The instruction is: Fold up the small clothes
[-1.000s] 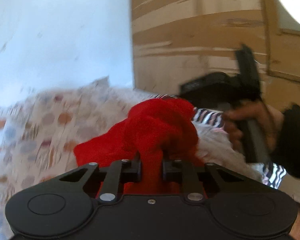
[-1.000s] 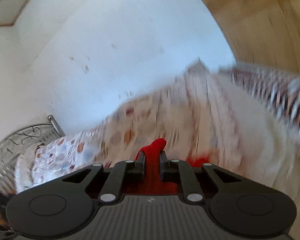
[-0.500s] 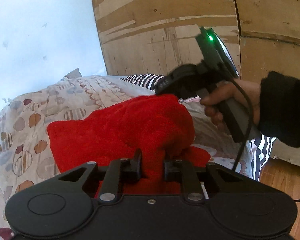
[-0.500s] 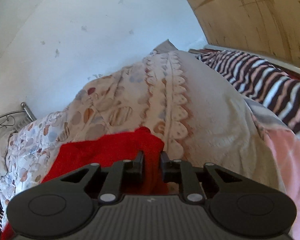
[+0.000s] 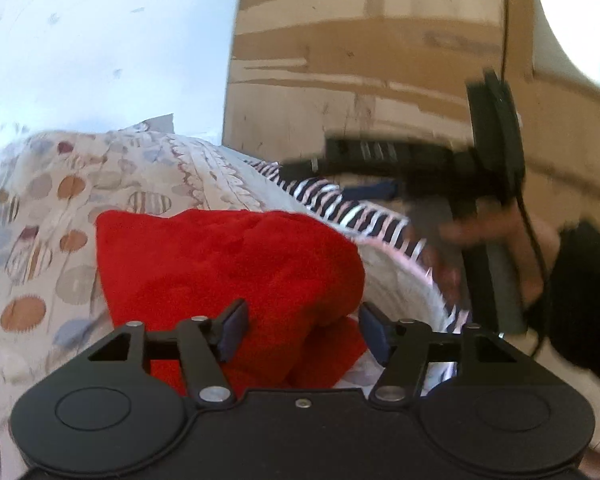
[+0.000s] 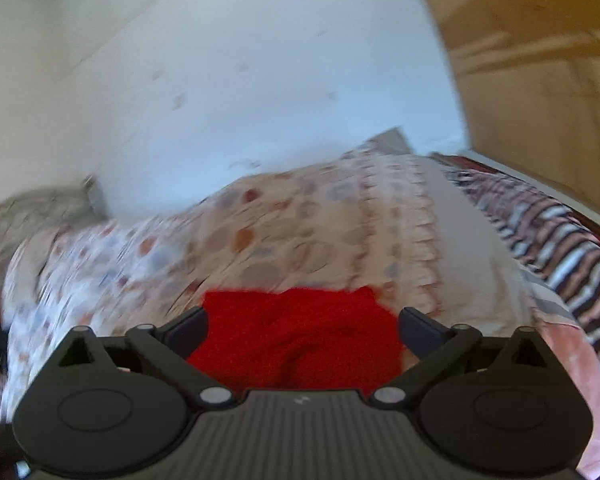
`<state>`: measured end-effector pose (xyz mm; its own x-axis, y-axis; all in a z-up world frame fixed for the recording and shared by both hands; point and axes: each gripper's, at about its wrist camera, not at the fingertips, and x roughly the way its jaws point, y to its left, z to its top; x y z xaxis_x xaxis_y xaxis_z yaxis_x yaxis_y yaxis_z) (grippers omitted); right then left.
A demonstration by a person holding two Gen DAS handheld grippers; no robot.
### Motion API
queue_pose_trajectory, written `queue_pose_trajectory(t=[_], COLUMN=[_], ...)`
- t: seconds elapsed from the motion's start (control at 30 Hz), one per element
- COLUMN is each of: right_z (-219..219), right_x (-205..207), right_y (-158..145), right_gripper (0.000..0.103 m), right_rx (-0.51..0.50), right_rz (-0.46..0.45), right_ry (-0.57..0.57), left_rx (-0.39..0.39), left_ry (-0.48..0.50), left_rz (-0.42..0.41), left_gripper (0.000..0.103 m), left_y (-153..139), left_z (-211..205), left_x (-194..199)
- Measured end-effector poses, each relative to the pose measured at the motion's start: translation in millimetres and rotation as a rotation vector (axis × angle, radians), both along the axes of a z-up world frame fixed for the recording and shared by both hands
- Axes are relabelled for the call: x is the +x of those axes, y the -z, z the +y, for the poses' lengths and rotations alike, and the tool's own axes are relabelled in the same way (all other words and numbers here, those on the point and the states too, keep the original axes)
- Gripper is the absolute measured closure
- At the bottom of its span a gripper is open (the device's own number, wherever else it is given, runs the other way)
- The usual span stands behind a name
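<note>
Count on inspection: one red garment (image 5: 228,268), bunched on the bed. One patterned bedspread (image 6: 300,240) with coloured ovals. One striped black-and-white cloth (image 6: 560,248) along the bed's far side. One pink cloth (image 6: 572,356) beside it. Two claws: left claw (image 5: 302,330) and right claw (image 6: 302,330). One hand (image 5: 496,236) visible, with one dark sleeve (image 5: 584,292).

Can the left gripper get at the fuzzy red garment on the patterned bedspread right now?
Probably yes. The left gripper is opening, with the fuzzy red garment bunched directly ahead between its fingers, and nothing lies over it; the right gripper is off to the side.
</note>
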<state>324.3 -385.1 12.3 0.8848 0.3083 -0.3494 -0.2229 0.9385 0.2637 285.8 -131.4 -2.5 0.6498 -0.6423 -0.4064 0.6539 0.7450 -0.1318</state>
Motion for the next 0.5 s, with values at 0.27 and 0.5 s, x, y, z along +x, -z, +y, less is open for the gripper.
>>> queue_pose_trajectory(t=[0.27,0.5], right_z=[31.8,20.1], right_x=[-36.4,-66.9], right_y=[44.4,73.2], right_gripper=[0.000,0.000], right_rx=[-0.246,-0.067], right_rz=[0.045,0.047], right_ry=[0.080,0.186], left_rx=[-0.084,-0.095], left_ry=[-0.188,-0.341], left_rz=[0.048,0.195], left_gripper=[0.013,0.011], left_y=[-13.9,2.8], left_z=[40.3,44.4], left_x=[-16.0,22.8])
